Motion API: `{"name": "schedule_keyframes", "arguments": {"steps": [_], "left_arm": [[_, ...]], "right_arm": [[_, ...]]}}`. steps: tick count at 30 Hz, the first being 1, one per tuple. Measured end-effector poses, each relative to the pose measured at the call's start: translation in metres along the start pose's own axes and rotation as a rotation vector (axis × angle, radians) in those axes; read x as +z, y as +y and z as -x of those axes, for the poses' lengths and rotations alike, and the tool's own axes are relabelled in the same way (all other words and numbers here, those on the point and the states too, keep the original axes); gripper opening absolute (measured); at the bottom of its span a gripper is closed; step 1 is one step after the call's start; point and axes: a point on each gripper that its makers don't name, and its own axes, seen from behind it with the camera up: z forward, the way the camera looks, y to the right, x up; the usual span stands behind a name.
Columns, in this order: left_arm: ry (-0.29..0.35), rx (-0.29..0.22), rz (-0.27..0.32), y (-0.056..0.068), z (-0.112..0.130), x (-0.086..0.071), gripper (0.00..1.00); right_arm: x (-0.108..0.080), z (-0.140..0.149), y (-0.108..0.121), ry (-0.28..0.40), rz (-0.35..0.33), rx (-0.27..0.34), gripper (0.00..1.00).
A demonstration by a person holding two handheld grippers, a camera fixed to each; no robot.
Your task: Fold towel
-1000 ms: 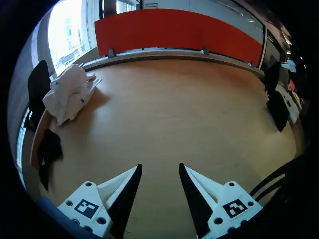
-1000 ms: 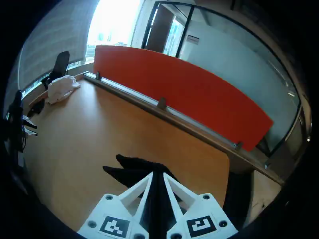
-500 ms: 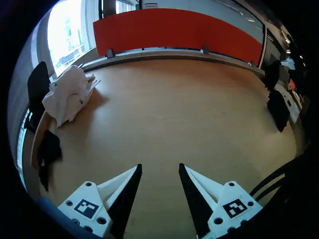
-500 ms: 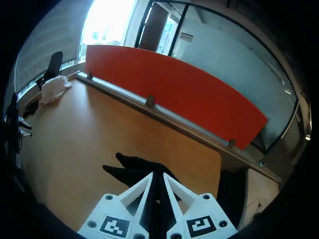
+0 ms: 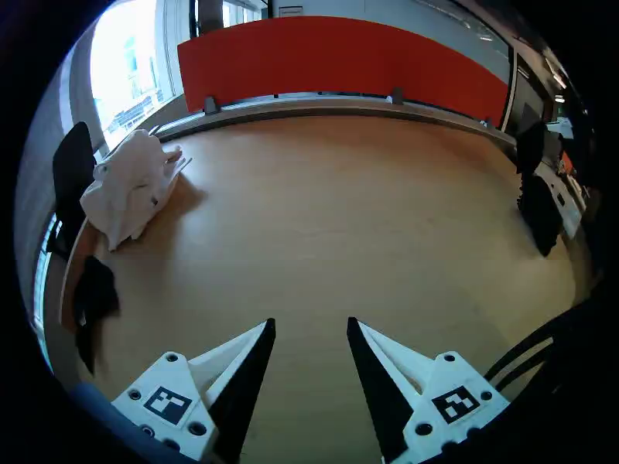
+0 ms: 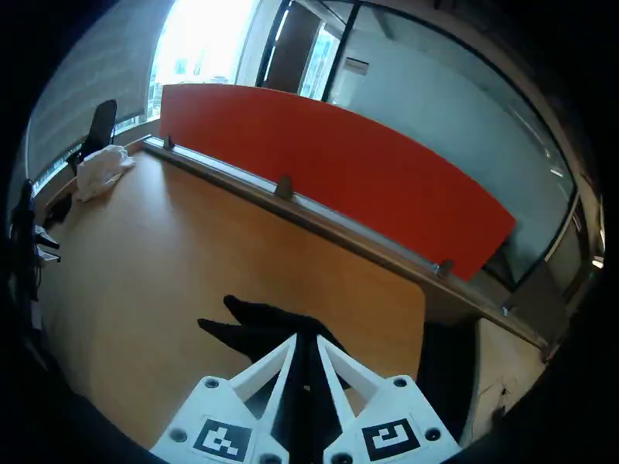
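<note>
A black towel [image 6: 255,329] hangs bunched from my right gripper [image 6: 306,340], whose fingers are shut on it just above the wooden table [image 6: 178,255]. Part of the cloth spreads out ahead of the fingertips. My left gripper [image 5: 309,322] stands open over the bare wood of the table [image 5: 333,224], with nothing between its fingers. In the left gripper view a dark cloth shape [image 5: 538,210] hangs at the table's far right edge; I cannot tell whether it is the same towel.
A crumpled white cloth [image 5: 128,185] lies at the table's far left corner, small in the right gripper view [image 6: 100,165]. A red divider panel [image 5: 340,58] runs along the back edge. A black chair [image 5: 71,166] stands beyond the left corner, a dark item [image 5: 94,294] below it.
The right gripper view has swung slightly, so the divider and the white cloth sit farther left and smaller; the black towel stays pinched. The left gripper has hardly moved.
</note>
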Motion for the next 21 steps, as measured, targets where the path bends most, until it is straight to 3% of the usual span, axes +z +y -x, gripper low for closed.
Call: {"name": "schedule_keyframes", "arguments": {"steps": [10, 21], "left_arm": [[0.005, 0.007, 0.006, 0.005, -0.003, -0.001, 0.67], [0.01, 0.019, 0.012, 0.008, -0.003, -0.004, 0.67]], "right_arm": [[-0.012, 0.022, -0.003, -0.017, -0.016, -0.001, 0.04], [-0.029, 0.071, -0.008, -0.084, -0.04, -0.026, 0.04]]}}
